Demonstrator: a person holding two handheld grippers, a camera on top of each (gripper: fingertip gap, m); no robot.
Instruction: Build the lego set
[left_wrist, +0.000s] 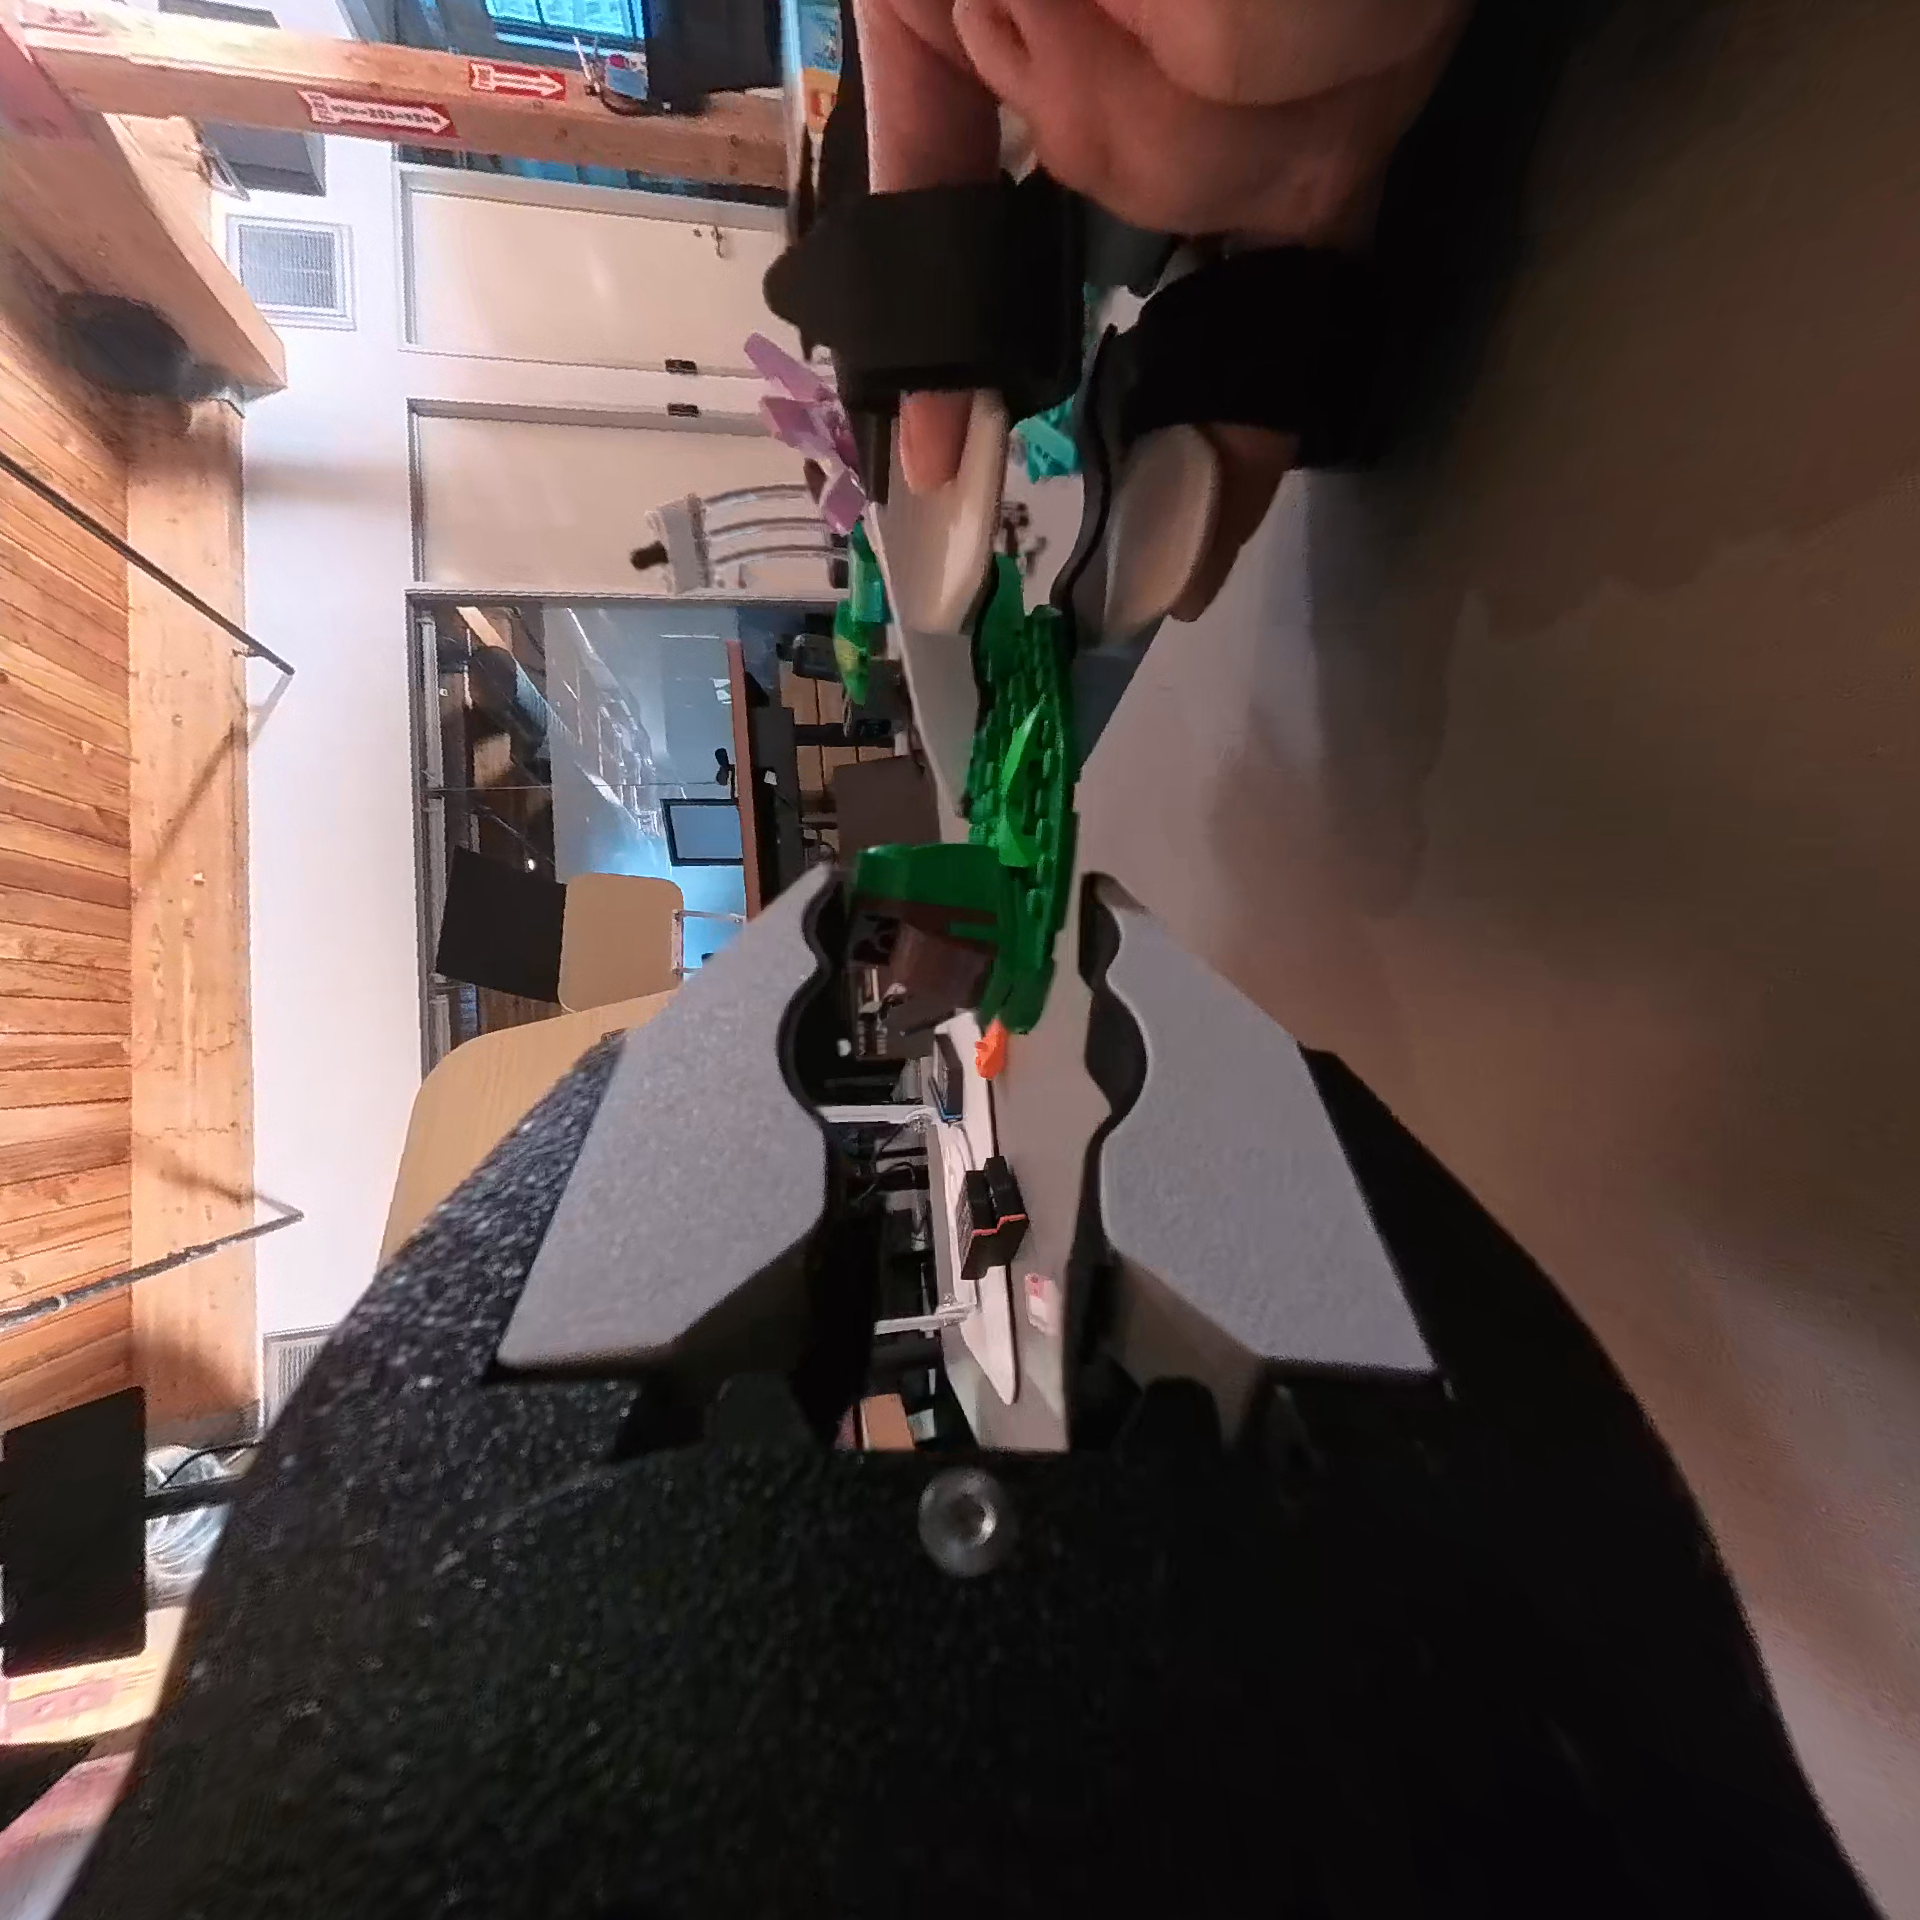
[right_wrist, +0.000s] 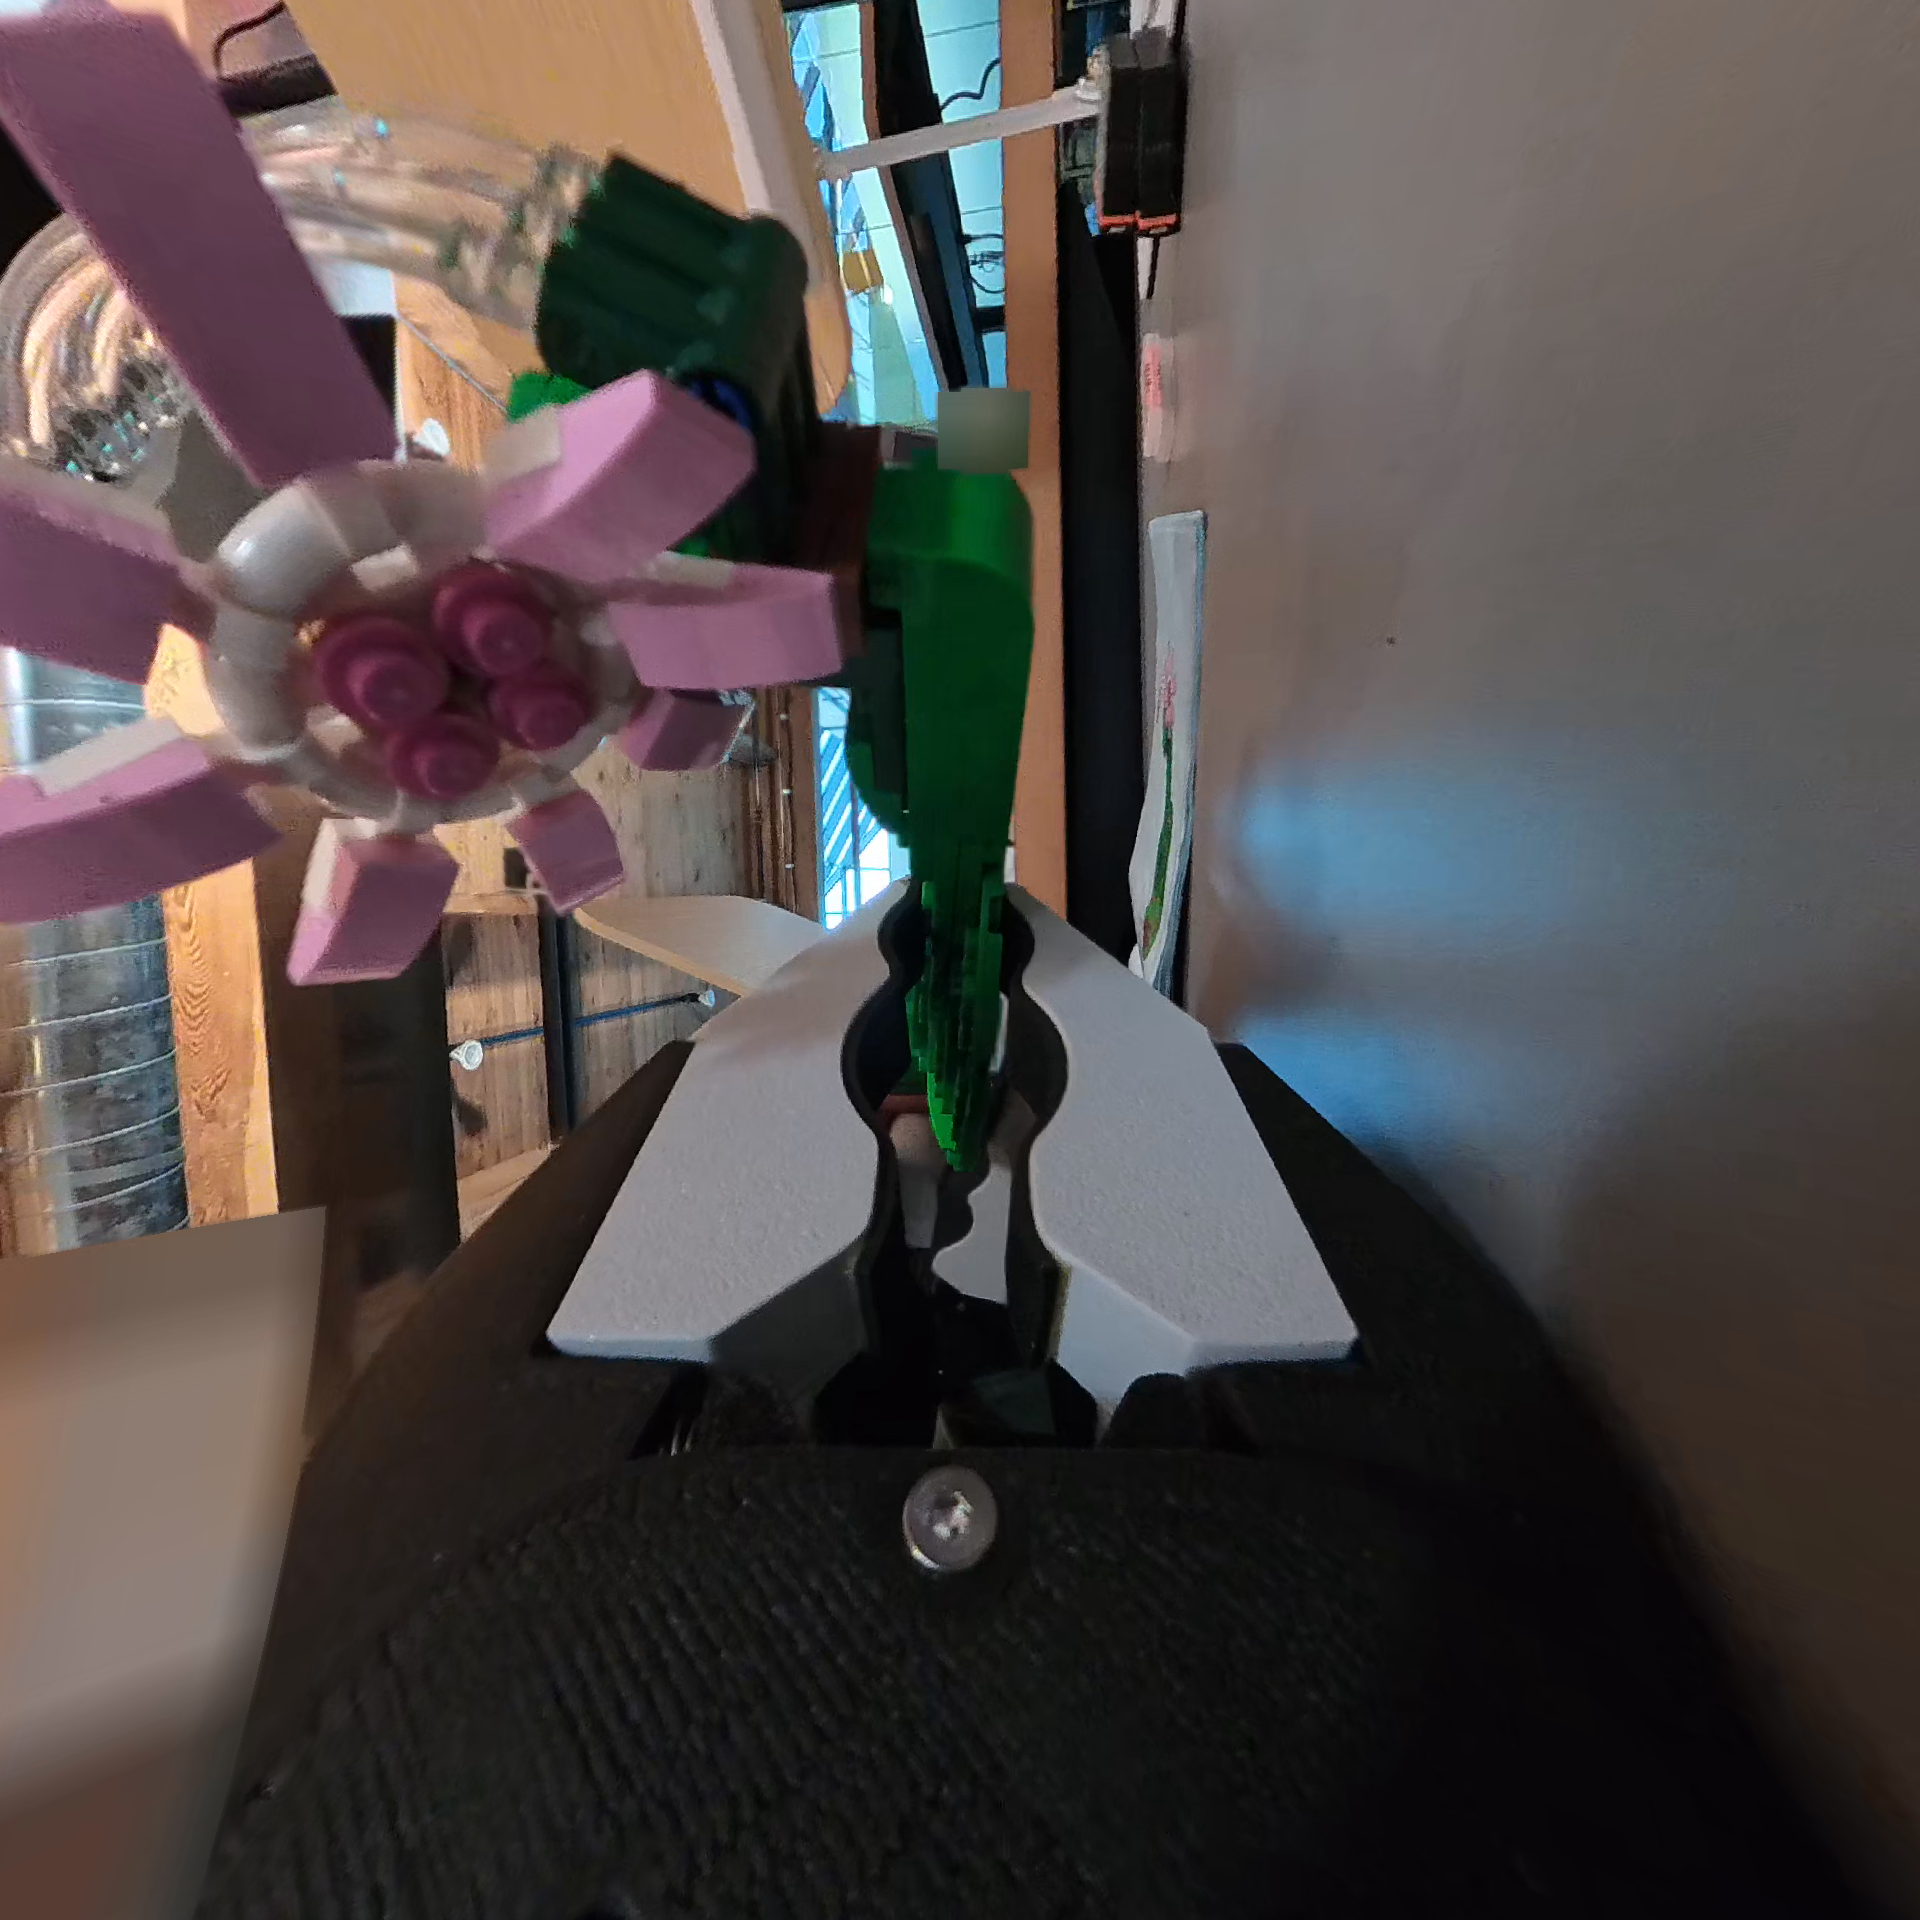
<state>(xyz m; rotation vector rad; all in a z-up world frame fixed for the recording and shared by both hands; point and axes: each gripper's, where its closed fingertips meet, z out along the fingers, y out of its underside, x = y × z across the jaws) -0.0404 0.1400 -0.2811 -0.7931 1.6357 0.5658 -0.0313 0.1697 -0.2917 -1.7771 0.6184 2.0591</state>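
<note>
Both tongs bear on one green leaf assembly (left_wrist: 1023, 769), held off the grey table (left_wrist: 1455, 727). Right gripper (right_wrist: 951, 935) has its jaws drawn together on the stepped, narrow end of the leaf, which runs down between the white fingers. Left gripper (left_wrist: 956, 904) sits at the opposite end, its jaws standing apart on either side of the leaf's edge and the dark brown piece (left_wrist: 935, 966) fixed there; whether the pads actually press on the plastic I cannot tell.

As for progress, much looks done. A pink flower (right_wrist: 416, 665) with white ring and magenta studs stands finished close beside the right gripper, joined to a dark green stem part (right_wrist: 665, 281), and the leaf itself is already several plates deep. What remains, by my judgement, is seating this leaf on the stem and using up the loose parts: an orange piece (left_wrist: 992, 1049) and teal pieces (left_wrist: 1044, 442) lie on the table.

Farther out, a black and orange block (left_wrist: 992, 1216) and a printed sheet (right_wrist: 1169, 748) rest on the table.
</note>
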